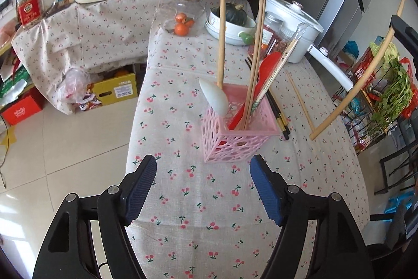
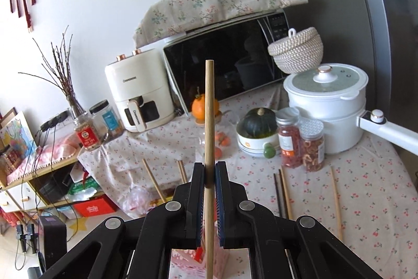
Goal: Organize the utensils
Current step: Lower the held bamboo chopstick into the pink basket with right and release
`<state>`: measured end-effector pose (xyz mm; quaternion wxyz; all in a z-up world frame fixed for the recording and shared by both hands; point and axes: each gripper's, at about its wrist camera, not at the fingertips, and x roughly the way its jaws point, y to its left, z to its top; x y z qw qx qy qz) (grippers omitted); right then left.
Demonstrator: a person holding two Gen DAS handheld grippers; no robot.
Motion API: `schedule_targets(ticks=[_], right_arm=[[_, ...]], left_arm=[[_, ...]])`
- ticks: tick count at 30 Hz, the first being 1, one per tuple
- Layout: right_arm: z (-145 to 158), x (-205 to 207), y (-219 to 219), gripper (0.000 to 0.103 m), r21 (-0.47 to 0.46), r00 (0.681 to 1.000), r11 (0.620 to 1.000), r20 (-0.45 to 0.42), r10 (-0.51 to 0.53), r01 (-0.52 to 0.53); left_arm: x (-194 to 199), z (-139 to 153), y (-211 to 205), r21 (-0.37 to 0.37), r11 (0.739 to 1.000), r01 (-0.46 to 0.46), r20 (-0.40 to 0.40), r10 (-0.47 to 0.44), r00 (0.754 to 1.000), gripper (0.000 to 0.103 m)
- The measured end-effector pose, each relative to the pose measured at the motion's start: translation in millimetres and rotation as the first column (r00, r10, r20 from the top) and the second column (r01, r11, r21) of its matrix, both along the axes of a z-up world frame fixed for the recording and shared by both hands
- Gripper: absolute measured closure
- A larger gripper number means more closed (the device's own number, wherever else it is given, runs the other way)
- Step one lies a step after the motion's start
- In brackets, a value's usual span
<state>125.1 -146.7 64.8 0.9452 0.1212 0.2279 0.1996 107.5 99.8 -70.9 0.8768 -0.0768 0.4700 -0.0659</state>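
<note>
Utensils: most stand upright in a pink basket [image 1: 235, 132] on the tabletop [image 1: 198, 200], gathered for tidiness. Left gripper [image 1: 203, 174] open, empty, facing the basket. Right gripper [image 2: 209, 174] clamps one wooden chopstick [image 2: 209, 106], likely bound there; loose chopsticks [image 2: 283, 190] lie beside.
</note>
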Motion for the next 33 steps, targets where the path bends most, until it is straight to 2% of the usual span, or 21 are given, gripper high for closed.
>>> schedule_targets(ticks=[6,11,21,27,30,32,33], right_arm=[[-8.4,10.2,30.9,0.097,0.010,0.999,1.000,0.052,0.002,-0.003],[-30.6,22.4,59.5,0.097,-0.045,0.996,0.999,0.087,-0.018,0.022],[-59.8,40.8,90.2,0.097,-0.093,0.995,0.994,0.090,-0.045,0.053],[-71.1,44.6,100.4,0.095,-0.119,0.999,0.993,0.047,-0.001,0.006],[-64.7,40.5,95.7,0.085,-0.117,0.999,0.993,0.051,0.007,0.000],[-58.4,37.3,88.2,0.072,-0.108,0.999,0.994,0.052,0.004,0.001],[-55.0,35.8,83.6,0.071,-0.105,0.999,0.994,0.049,0.001,0.004]], left_arm=[[0.9,-12.0,15.7,-0.019,1.000,0.016,-0.053,-0.017,0.998,0.027],[3.3,-12.7,22.5,-0.041,0.999,0.028,-0.067,-0.031,0.997,0.027],[5.1,-11.6,31.5,-0.056,0.998,0.028,-0.060,-0.031,0.998,0.027],[2.8,-7.9,27.0,-0.055,0.998,0.043,-0.041,-0.045,0.998,0.026],[1.7,-5.4,22.3,-0.052,0.997,0.053,-0.032,-0.055,0.998,0.026],[1.2,-4.1,19.3,-0.053,0.997,0.060,-0.028,-0.061,0.998,0.026],[1.0,-3.0,17.3,-0.053,0.997,0.063,-0.026,-0.065,0.998,0.026]])
